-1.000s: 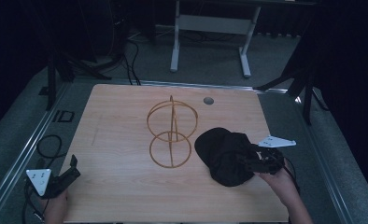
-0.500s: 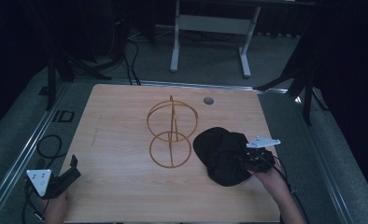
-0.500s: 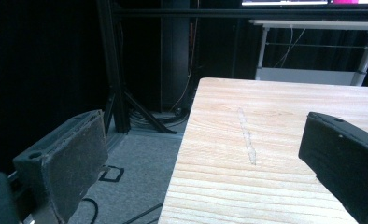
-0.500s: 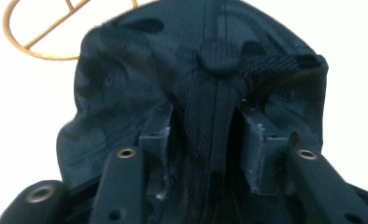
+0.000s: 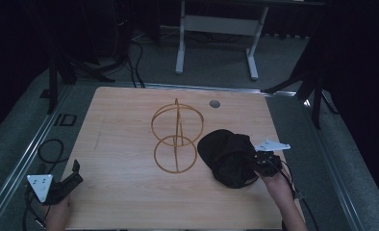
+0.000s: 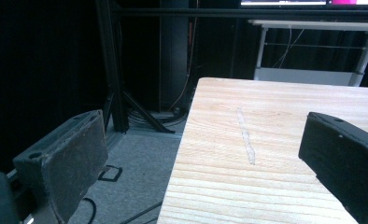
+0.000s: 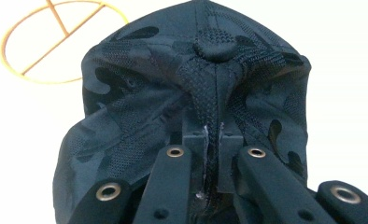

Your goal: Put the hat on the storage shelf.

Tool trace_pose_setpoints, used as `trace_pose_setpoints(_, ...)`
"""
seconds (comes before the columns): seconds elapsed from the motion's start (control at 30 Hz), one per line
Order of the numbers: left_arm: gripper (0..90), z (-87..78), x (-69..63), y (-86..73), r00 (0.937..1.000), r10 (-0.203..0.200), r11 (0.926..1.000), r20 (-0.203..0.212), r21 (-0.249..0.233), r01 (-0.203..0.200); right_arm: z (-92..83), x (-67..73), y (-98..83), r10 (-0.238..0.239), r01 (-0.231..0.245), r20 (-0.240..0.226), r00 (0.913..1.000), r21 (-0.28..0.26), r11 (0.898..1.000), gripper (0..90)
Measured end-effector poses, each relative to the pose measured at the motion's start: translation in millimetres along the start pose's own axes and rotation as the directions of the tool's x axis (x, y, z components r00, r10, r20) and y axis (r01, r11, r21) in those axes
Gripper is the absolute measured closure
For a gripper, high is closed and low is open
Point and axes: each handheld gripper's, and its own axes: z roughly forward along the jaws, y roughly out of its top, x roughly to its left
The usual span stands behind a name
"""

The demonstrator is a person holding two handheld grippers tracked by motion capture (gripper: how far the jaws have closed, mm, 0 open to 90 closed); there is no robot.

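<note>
A black camouflage cap (image 5: 226, 155) lies on the wooden table (image 5: 120, 144), right of a golden wire stand (image 5: 177, 139) built from rings. My right gripper (image 5: 254, 163) is at the cap's right side. Its jaws have just been closing and now stand shut on a fold of the cap (image 7: 196, 93) just below the top button, the fabric pinched between the right gripper (image 7: 212, 135) pads. One ring of the stand (image 7: 56, 42) shows beyond the cap. My left gripper (image 5: 75, 174) rests at the table's near left corner; in its own view the left gripper (image 6: 203, 158) is open, with nothing between the jaws.
A small round grey grommet (image 5: 215, 103) sits in the tabletop at the far right. Bare wood (image 6: 266, 140) lies ahead of the left gripper, with the table edge and the floor to its left. A white desk frame (image 5: 216, 29) stands beyond the table.
My right gripper has moved left onto the cap and closed on its fabric, bunching it slightly. The left gripper has stayed where it was.
</note>
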Motion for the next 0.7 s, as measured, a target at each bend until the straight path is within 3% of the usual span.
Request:
trace_pose_setpoints(0.33, 1.8, 0.1, 0.0, 0.0, 1.0, 0.001, 1.0, 0.002, 0.001, -0.001, -30.9, -7.0, 18.3, 0.032, -0.03, 0.02, 0.9993, -0.09, 0.995, 86.7)
trace_pose_setpoints(0.7, 1.7, 0.2, 0.0, 0.1, 1.0, 0.001, 1.0, 0.003, 0.002, -0.001, -79.4, -16.0, 53.5, 0.02, -0.006, 0.078, 0.9968, -0.175, 0.985, 86.7)
